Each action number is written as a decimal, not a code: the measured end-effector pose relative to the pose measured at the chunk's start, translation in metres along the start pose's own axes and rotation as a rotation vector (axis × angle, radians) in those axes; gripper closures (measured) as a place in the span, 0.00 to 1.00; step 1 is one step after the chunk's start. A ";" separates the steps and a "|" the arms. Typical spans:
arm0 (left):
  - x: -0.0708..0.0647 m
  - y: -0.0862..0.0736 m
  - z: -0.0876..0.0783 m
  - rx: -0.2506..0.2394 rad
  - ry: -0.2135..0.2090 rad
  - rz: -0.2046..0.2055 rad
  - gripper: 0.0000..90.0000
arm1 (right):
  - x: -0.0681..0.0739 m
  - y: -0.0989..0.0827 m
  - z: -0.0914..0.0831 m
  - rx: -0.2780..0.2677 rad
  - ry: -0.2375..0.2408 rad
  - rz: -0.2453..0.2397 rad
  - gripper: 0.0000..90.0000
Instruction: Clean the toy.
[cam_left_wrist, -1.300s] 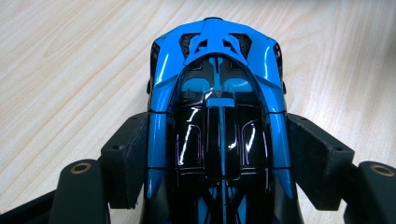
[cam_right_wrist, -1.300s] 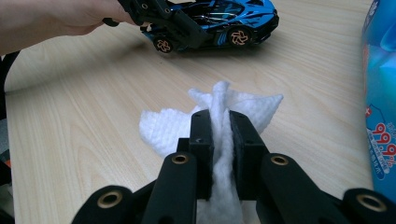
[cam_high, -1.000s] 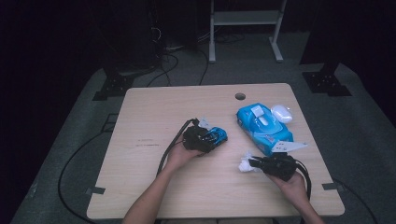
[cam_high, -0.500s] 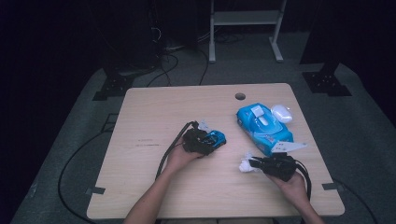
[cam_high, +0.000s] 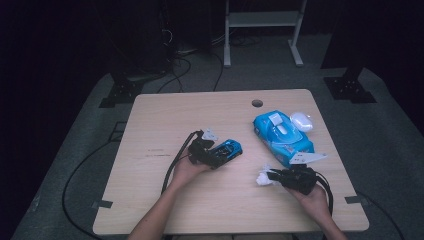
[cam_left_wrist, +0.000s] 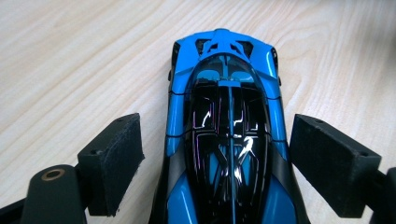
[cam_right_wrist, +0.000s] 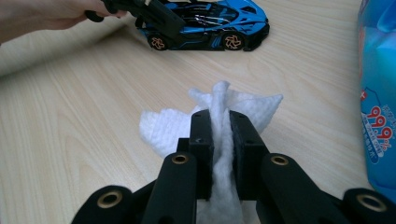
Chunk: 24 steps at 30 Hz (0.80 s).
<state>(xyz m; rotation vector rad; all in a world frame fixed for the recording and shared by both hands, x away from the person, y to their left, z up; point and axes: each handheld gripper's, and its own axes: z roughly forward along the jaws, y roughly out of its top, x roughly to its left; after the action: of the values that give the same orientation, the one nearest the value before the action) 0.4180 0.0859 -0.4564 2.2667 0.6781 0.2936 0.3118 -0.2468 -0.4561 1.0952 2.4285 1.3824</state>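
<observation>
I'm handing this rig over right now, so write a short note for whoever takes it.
Left tool: open, jaws either side of the blue toy car on the table, not touching it.
Right tool: shut on a white wipe, near the table's right front.
Blue wipes pack lies right of the car.
Done: one wipe is in the tool.
Left, probably: grip the car, wipe it.

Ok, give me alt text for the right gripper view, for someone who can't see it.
The right gripper pinches a white wipe between shut jaws above a wooden table. Beyond it, a blue toy car sits at the left gripper; a blue wipes pack lies at the right edge.
</observation>
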 end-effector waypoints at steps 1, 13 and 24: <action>0.000 -0.001 -0.002 -0.005 0.002 -0.002 0.19 | 0.000 0.000 0.000 0.002 -0.002 -0.001 0.89; 0.008 -0.011 -0.027 -0.052 0.028 -0.022 0.19 | -0.005 -0.003 -0.001 0.009 -0.033 0.010 0.89; 0.007 -0.018 -0.045 -0.094 0.037 -0.031 0.16 | -0.008 0.001 0.002 0.025 -0.063 0.016 0.75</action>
<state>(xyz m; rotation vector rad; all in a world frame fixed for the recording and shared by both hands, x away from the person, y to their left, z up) 0.3992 0.1269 -0.4376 2.1649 0.7031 0.3459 0.3191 -0.2503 -0.4582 1.1483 2.4042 1.3048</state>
